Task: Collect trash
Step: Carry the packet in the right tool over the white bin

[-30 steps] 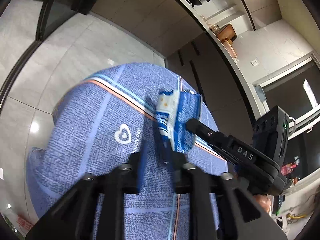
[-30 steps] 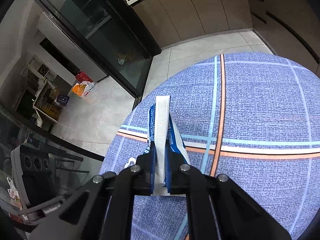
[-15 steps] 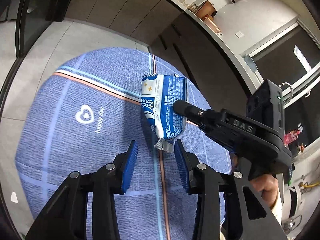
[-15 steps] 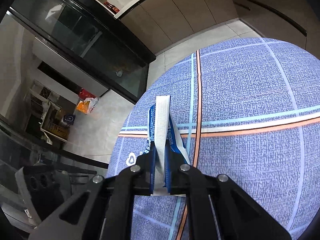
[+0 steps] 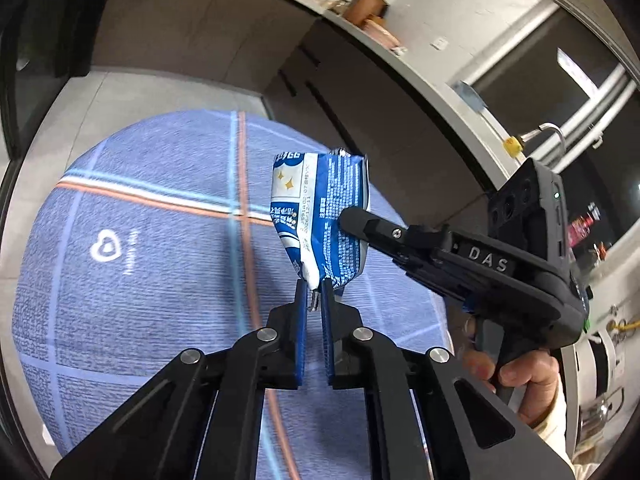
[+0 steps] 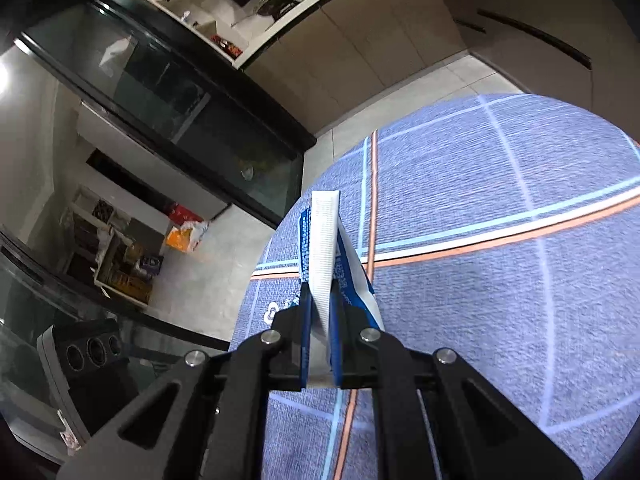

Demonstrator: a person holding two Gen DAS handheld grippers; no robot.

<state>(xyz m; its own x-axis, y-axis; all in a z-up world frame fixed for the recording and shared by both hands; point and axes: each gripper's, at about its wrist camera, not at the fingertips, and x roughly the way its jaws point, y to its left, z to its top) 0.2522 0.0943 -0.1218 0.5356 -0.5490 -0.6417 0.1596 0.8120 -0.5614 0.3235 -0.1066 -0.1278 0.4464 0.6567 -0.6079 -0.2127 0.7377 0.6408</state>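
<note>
A blue-and-white snack wrapper (image 5: 320, 212) hangs in the air above a round table covered with a blue checked cloth (image 5: 140, 240). My left gripper (image 5: 314, 286) has its jaws closing on the wrapper's bottom seam, and the pads pinch it. My right gripper (image 5: 352, 216) comes in from the right and is shut on the wrapper's side edge. In the right wrist view the wrapper (image 6: 324, 240) stands edge-on between the right gripper's (image 6: 322, 296) blue pads, over the cloth (image 6: 480, 300).
A person's hand (image 5: 520, 372) holds the right gripper's handle. Dark cabinets and a counter (image 5: 400, 60) run behind the table. A glass sliding door (image 6: 180, 112) and tiled floor (image 6: 208, 280) lie to the left, with shelves and an orange bag (image 6: 184, 236) beyond.
The left gripper opened, then closed on the wrapper's bottom seam. Both grippers have lifted the wrapper and carried it across the table. The right gripper's hold has stayed the same.
</note>
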